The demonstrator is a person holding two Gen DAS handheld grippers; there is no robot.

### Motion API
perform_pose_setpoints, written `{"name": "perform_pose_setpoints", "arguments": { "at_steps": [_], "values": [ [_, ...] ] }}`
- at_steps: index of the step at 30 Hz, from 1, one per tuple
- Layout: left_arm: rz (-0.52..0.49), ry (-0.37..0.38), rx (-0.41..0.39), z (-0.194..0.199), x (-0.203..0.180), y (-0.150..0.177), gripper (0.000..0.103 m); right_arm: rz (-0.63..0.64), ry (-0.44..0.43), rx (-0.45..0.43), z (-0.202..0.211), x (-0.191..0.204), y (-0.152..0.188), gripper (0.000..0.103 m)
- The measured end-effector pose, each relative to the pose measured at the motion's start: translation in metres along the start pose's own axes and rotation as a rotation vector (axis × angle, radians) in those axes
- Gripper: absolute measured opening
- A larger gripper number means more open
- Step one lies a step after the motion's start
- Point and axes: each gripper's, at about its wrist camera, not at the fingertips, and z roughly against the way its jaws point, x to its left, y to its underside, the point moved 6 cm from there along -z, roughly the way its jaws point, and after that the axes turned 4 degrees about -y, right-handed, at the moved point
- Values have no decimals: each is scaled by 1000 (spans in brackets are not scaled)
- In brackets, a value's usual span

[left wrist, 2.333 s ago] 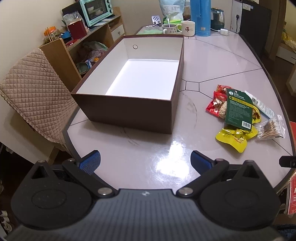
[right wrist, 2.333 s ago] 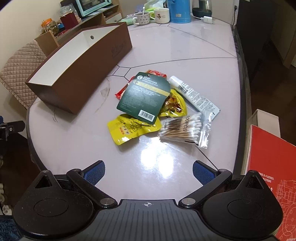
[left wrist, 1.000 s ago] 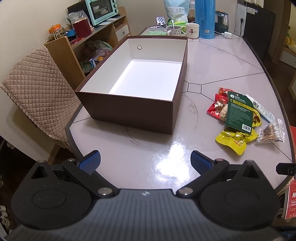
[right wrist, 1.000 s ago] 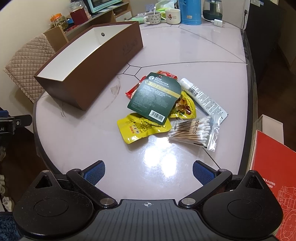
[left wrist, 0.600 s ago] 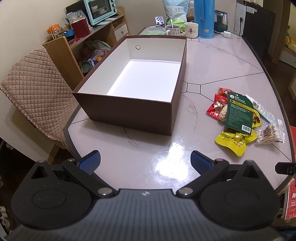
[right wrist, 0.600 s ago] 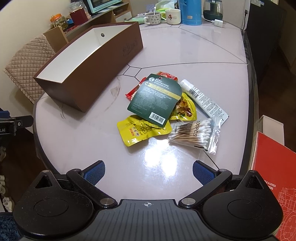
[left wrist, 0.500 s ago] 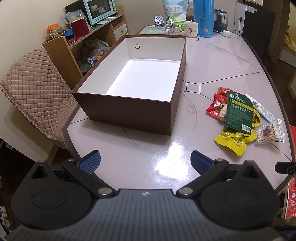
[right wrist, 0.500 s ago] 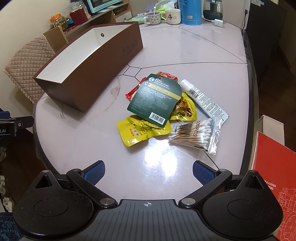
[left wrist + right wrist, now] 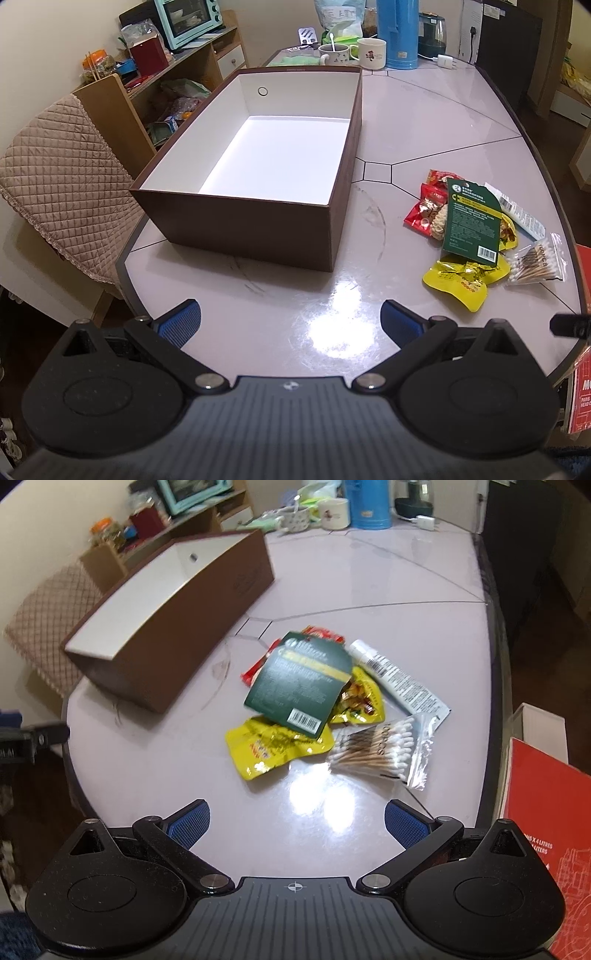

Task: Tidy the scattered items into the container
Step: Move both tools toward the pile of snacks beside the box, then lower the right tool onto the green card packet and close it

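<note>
A brown box [image 9: 258, 229] with a white inside stands empty on the table's left half, also in the right wrist view as the brown box [image 9: 177, 627]. Right of it lies a heap: a green packet [image 9: 299, 683], a yellow pouch [image 9: 273, 746], a red snack pack [image 9: 424, 210], a white tube [image 9: 399, 679] and a bag of cotton swabs [image 9: 384, 749]. My left gripper [image 9: 291, 321] hangs open over the near table edge, in front of the box. My right gripper [image 9: 295, 821] is open just short of the heap, holding nothing.
Mugs [image 9: 371, 53] and a blue flask [image 9: 397, 33] stand at the table's far end. A quilted chair [image 9: 55, 177] and a cluttered shelf [image 9: 155, 77] lie to the left. A red carton [image 9: 546, 830] sits off the table's right edge.
My right gripper has moved forward toward the heap, which now looms larger and blurred. The left gripper has barely shifted. Both stay open.
</note>
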Motion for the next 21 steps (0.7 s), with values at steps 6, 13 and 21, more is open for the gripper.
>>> {"name": "perform_pose_setpoints", "arguments": {
  "at_steps": [6, 13, 21],
  "values": [
    [-30, 23, -6, -3, -11, -5, 102, -71, 11, -79, 15, -19, -10, 103],
    [-73, 60, -22, -6, -29, -15, 102, -150, -25, -119, 22, -36, -11, 103],
    [-108, 114, -22, -14, -49, -22, 102, -318, -173, -141, 21, -65, -2, 103]
  ]
}}
